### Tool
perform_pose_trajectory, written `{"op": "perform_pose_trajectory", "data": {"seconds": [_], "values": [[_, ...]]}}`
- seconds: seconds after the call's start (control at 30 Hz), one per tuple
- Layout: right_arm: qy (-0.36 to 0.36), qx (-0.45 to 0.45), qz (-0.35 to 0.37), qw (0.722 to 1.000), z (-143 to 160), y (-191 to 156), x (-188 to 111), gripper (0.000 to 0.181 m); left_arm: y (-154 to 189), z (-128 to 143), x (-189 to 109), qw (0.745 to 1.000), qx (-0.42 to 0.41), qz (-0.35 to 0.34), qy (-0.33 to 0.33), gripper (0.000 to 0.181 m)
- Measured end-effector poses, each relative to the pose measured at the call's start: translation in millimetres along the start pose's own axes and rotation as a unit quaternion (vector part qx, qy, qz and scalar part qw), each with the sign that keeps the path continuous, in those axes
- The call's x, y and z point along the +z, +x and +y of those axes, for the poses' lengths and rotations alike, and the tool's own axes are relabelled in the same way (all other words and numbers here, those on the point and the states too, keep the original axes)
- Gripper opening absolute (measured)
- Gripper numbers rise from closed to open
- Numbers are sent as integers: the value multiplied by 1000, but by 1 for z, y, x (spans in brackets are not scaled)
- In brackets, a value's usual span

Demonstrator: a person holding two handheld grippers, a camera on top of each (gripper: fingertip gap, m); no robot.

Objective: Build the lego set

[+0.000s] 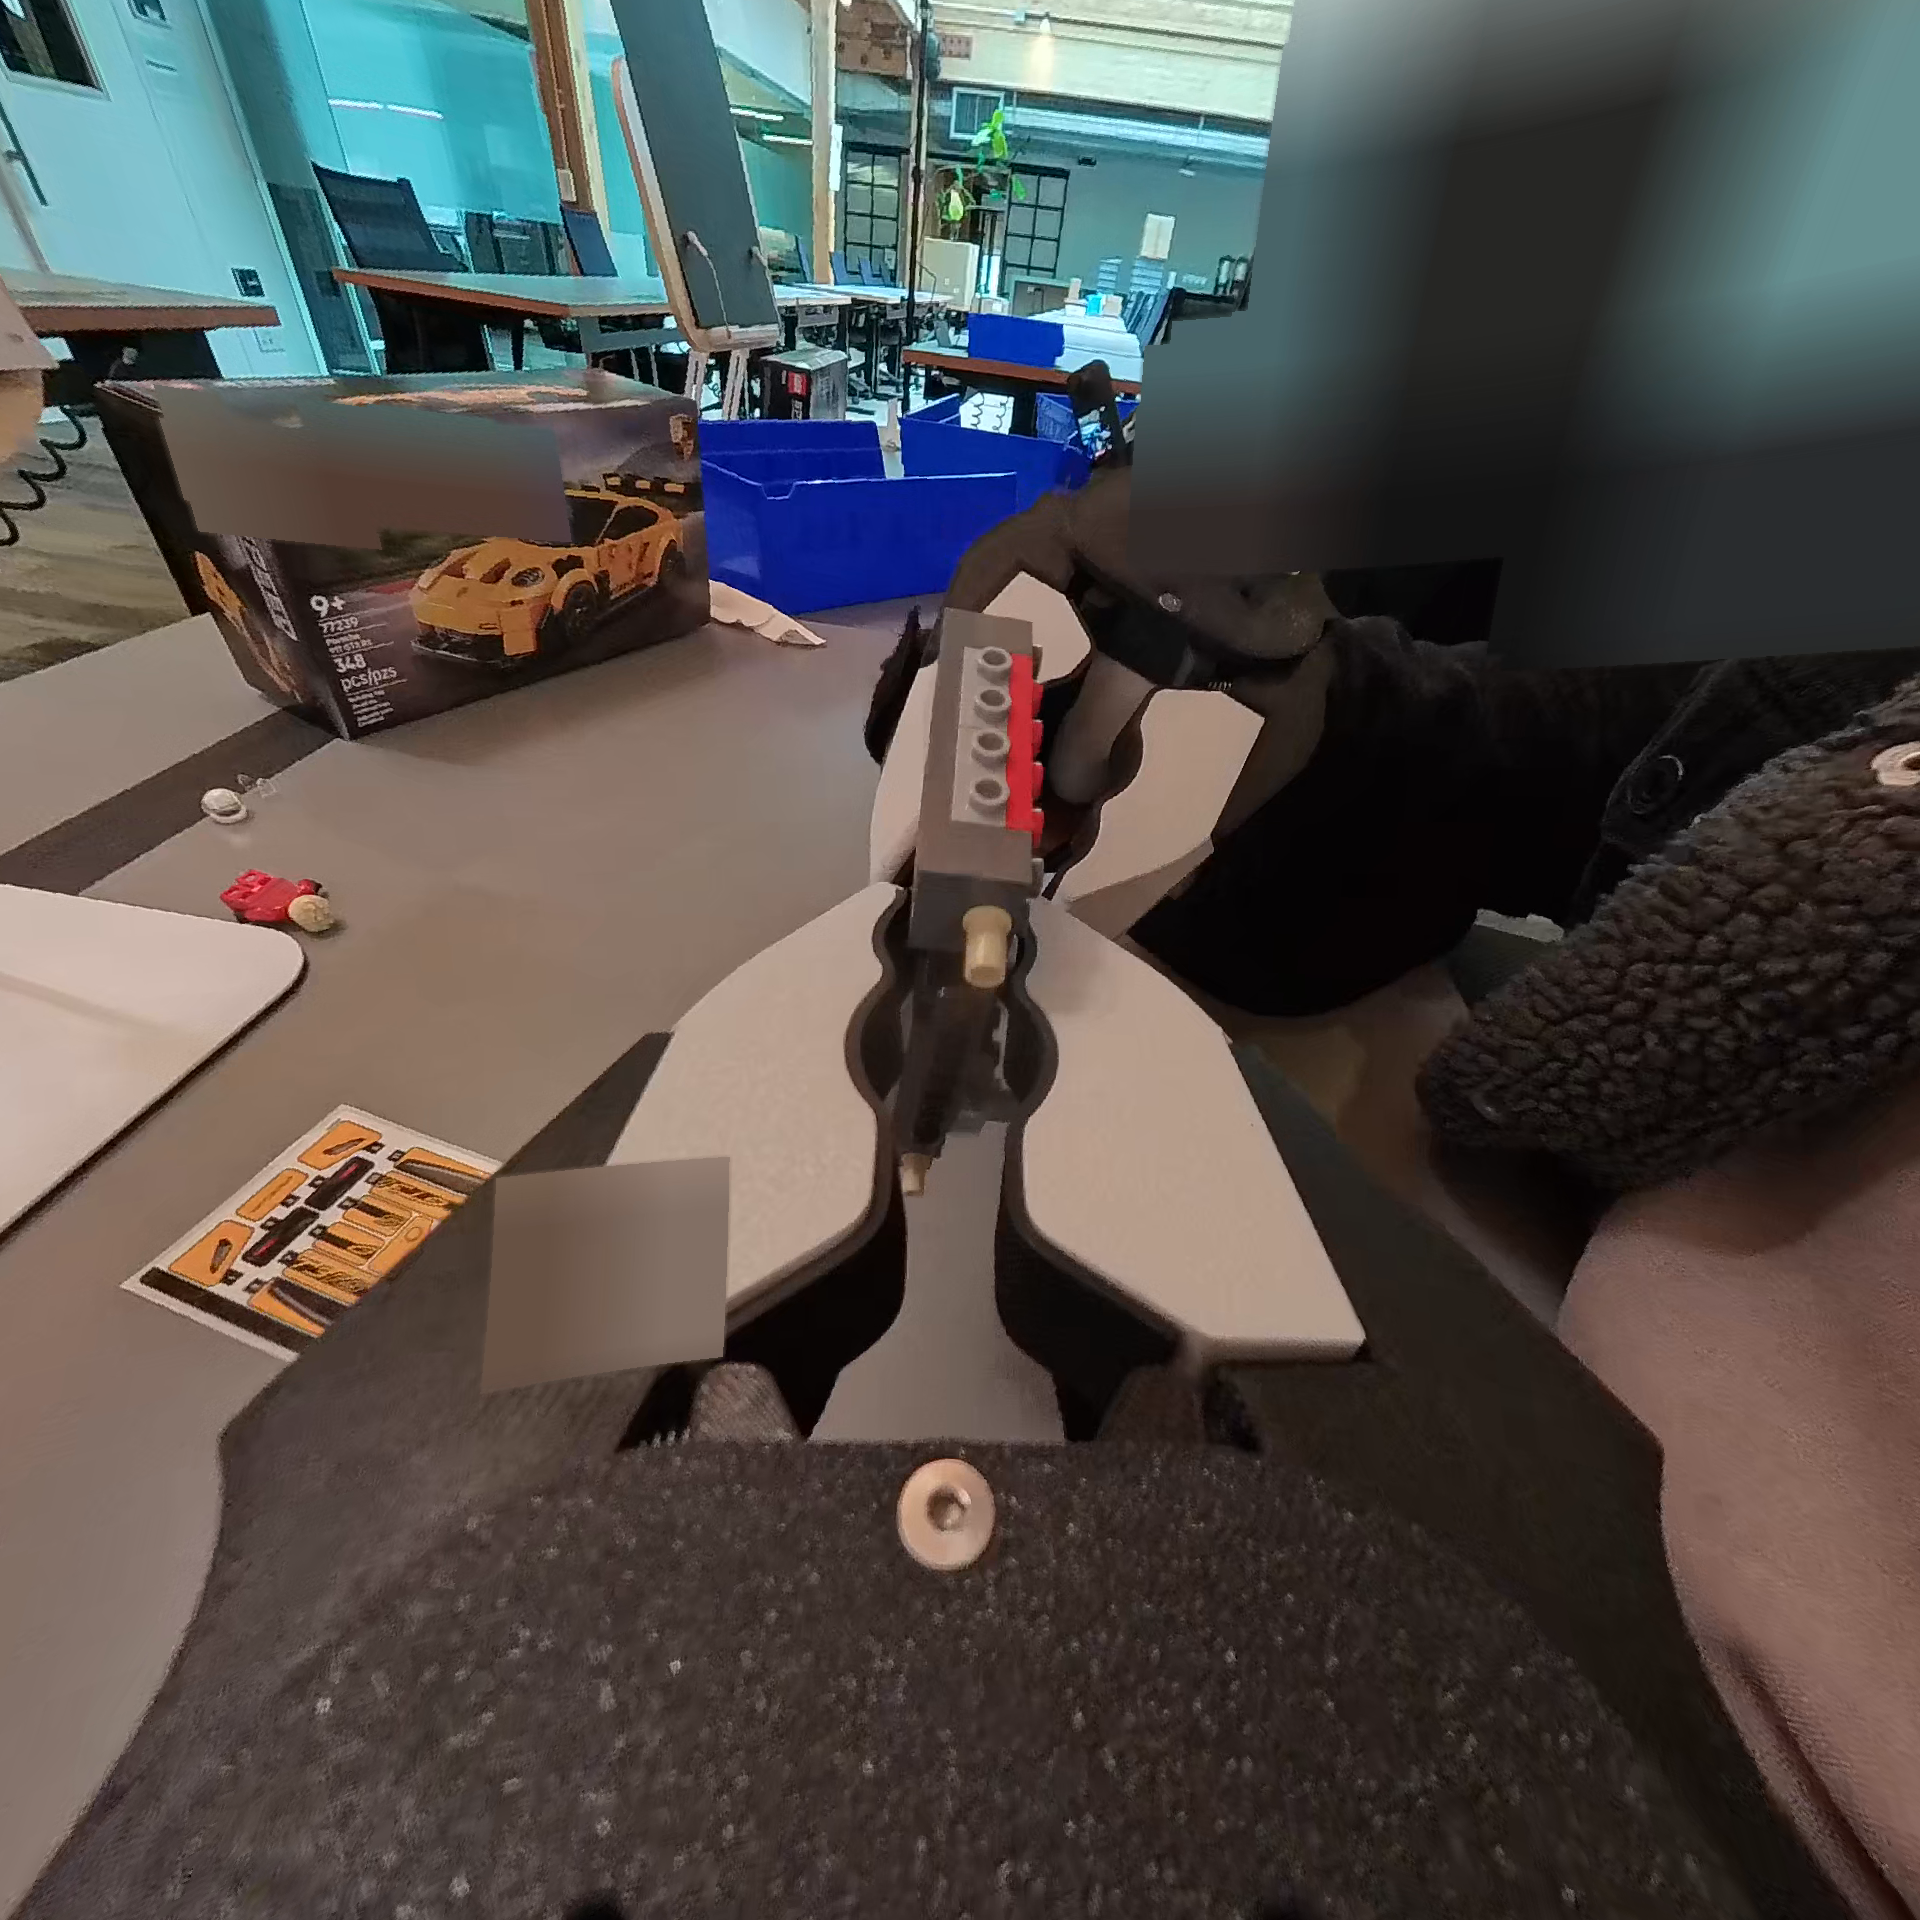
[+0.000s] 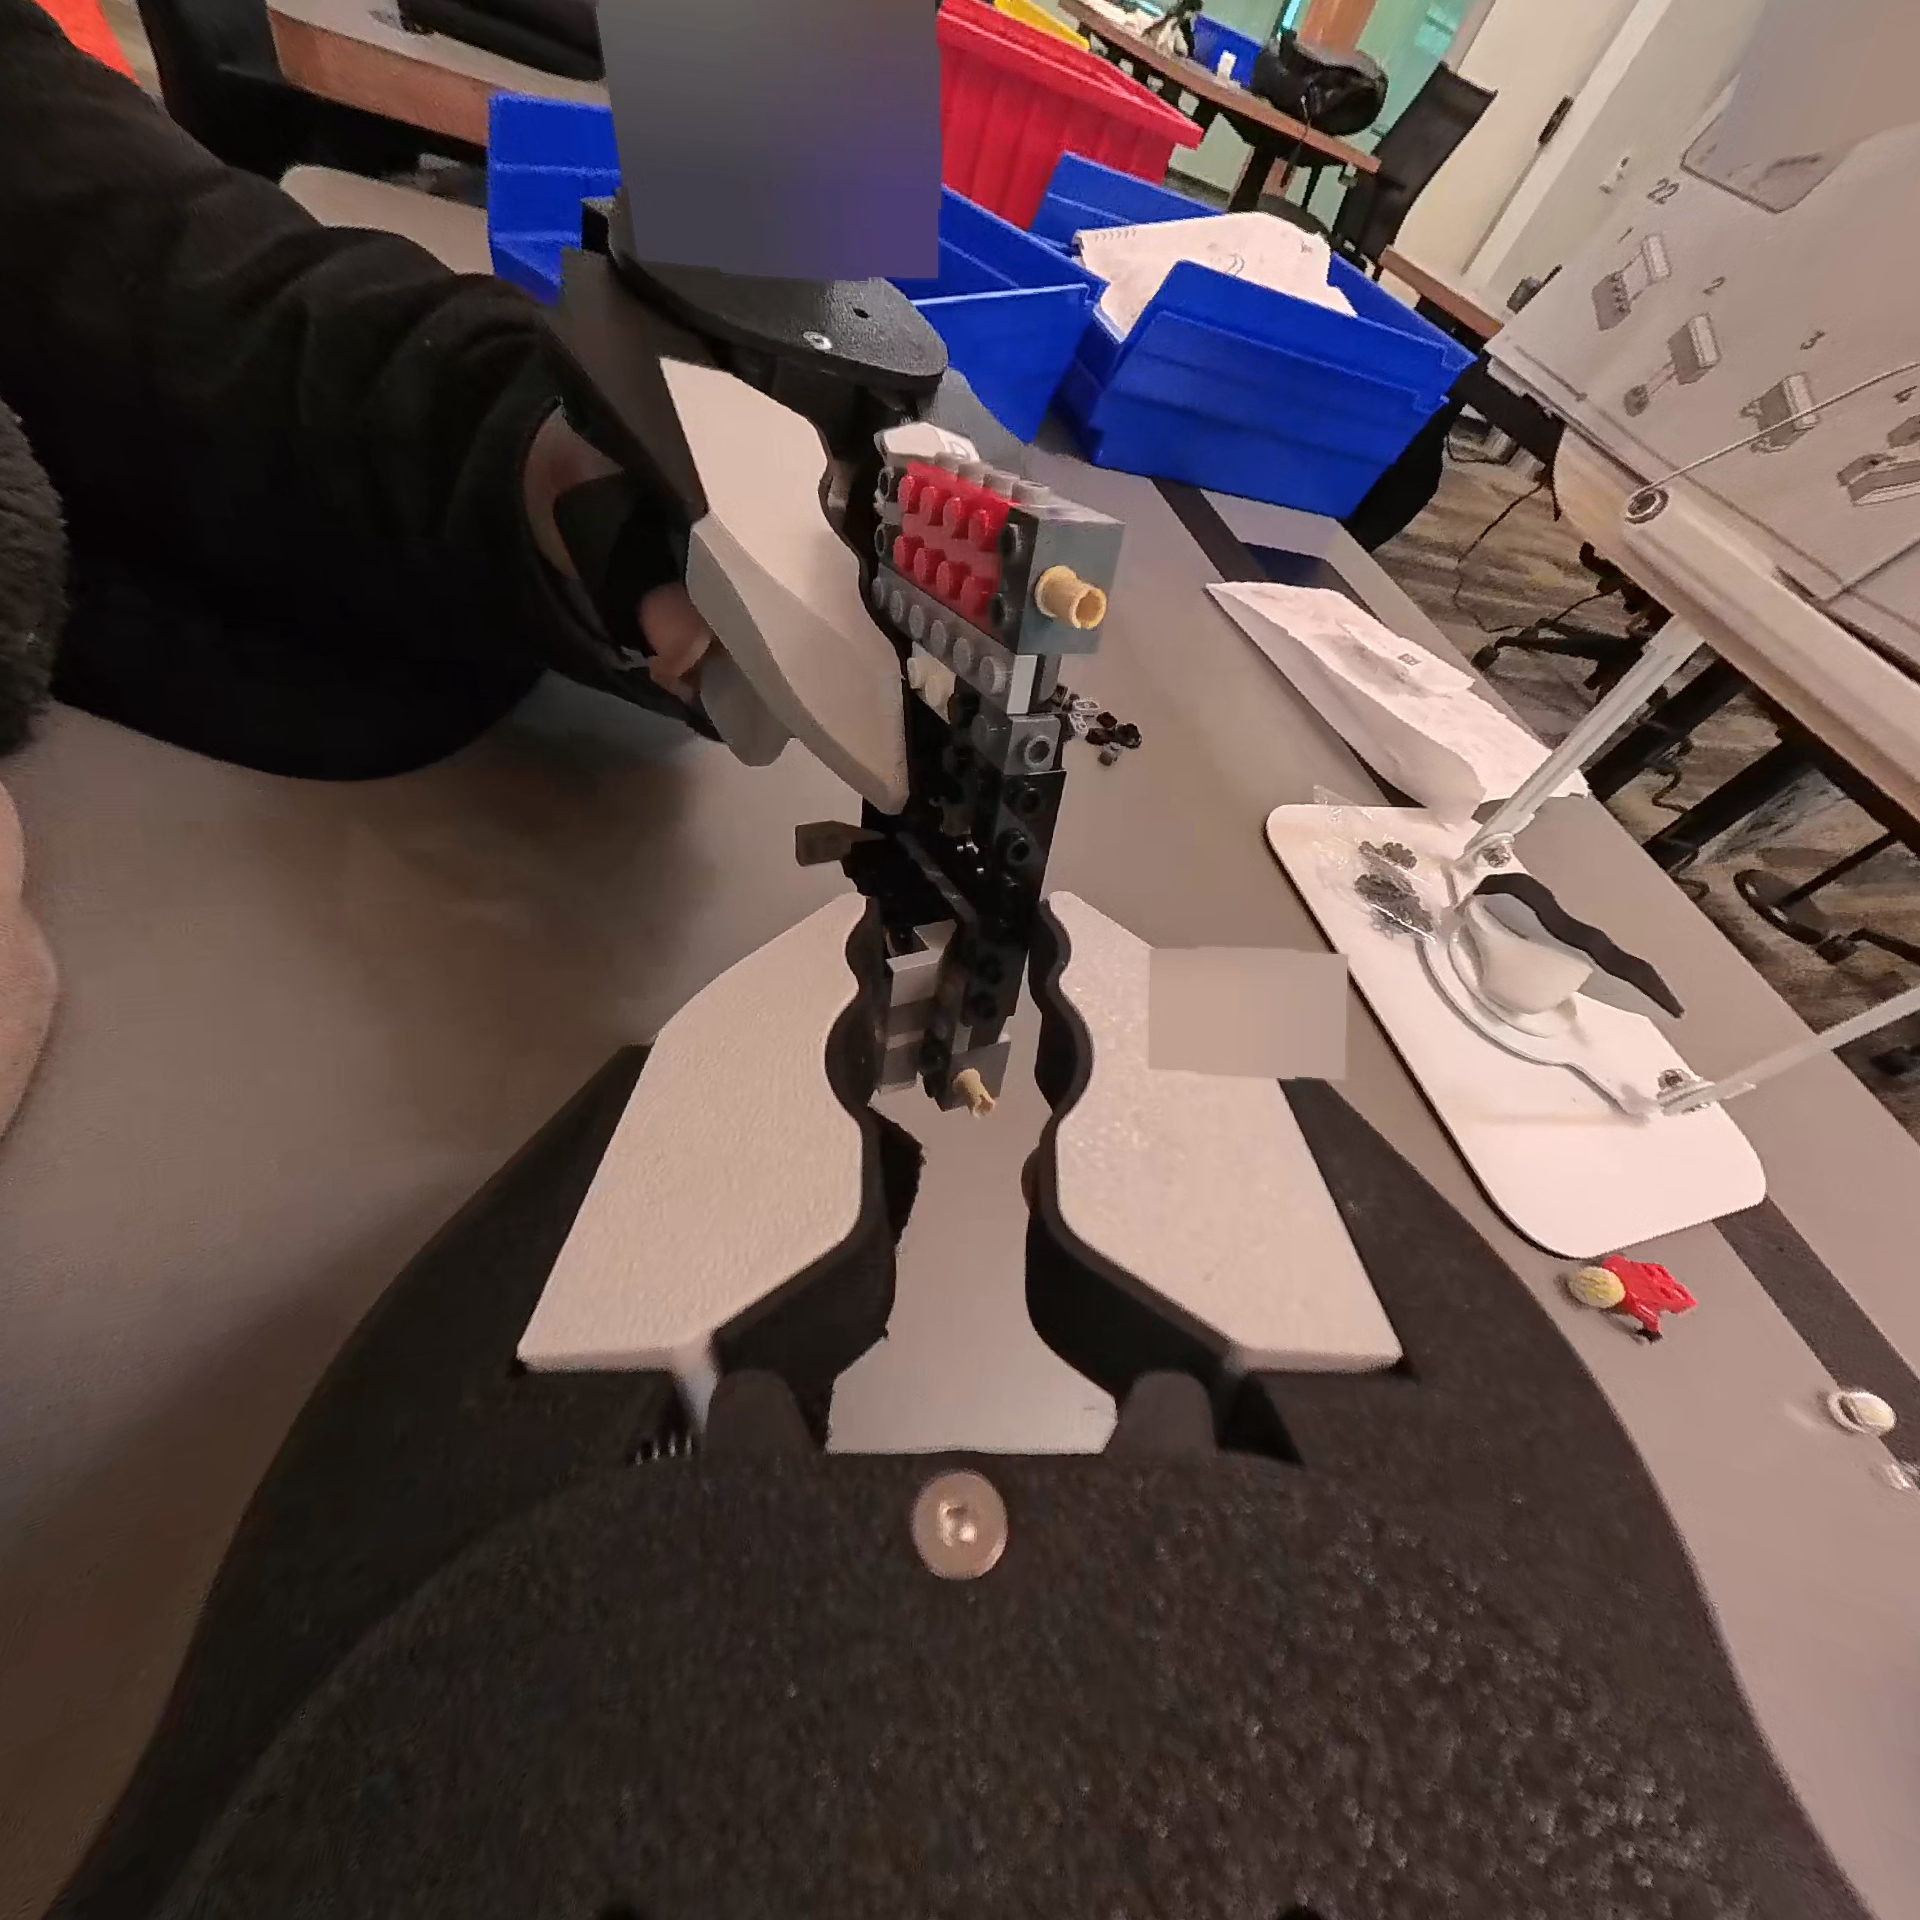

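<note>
Above the worktop [image 2: 364, 987], the chassis [image 2: 971, 831] hangs between both grippers: the right gripper [image 2: 951, 1023] has its fingers clamped on the black end, the left gripper [image 1: 956, 1023] has its fingers clamped on the grey-and-red end, each tool at the other's 12 o'clock. Tan pins [image 2: 1070, 601] stick out sideways. Loose red parts [image 2: 1647, 1288] lie at 3 o'clock in the right view, the box [image 1: 436, 551] at 10 o'clock in the left. Judging by this, the step is a hand-over or regrip; keep one grip firm before loosening the other, and avoid bending the thin build.
</note>
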State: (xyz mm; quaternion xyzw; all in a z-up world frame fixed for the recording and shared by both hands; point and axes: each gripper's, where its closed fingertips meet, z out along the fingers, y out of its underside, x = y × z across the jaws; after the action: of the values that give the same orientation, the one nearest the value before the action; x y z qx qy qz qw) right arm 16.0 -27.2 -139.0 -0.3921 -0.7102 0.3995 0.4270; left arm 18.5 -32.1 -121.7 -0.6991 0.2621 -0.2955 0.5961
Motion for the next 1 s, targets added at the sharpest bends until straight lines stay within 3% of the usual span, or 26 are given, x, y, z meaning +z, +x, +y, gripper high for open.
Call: {"op": "perform_pose_trajectory", "data": {"seconds": [0.37,0.57,0.7,1.0], "values": [[20,16,4,1000,-6,-2,1,27,2,-5,-3,1000,14,4,14,15],[25,58,-71,995,-4,-12,-8,41,11,-8,-4,999,34,30,17,14],[42,63,-104,992,-6,-24,-7,28,21,-9,-3,997,43,53,18,14],[39,35,-70,996,-6,-22,-4,28,21,-11,-3,998,43,47,30,15]]}}
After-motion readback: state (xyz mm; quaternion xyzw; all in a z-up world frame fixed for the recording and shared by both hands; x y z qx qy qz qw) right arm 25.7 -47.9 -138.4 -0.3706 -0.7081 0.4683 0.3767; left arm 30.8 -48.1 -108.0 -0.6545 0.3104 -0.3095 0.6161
